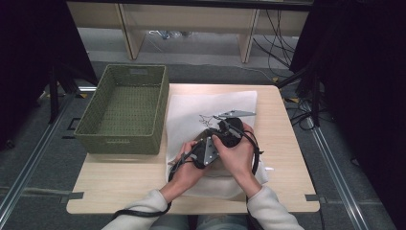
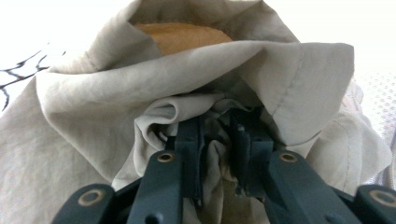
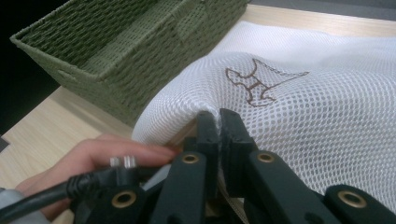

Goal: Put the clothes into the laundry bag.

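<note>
Right, both my tools sit close together at the desk [image 1: 119,187] centre, over the white mesh bag [image 1: 191,108]. My left tool [image 2: 217,140] is clenched on a bunched fold of beige cloth [image 2: 93,121]; the pads press the fabric from both sides. The cloth rises in a hood shape toward 12 o'clock in the left gripper view, w/ something brown [image 2: 187,37] showing inside its opening, can't tell what it is. My right tool [image 3: 219,128] is clamped on the edge of the mesh bag, jaws nearly together w/ the netting pinched between. In the right gripper view the bag spreads toward 1-3 o'clock, its brown line drawing [image 3: 259,81] just past the tips at 12-1 o'clock. My left hand [image 3: 98,161] lies at 9 o'clock of that tool, touching the bag edge. The green woven basket [image 1: 125,108] stands on the desk at 9-10 o'clock of the bag in the high view, just beside it.
</note>
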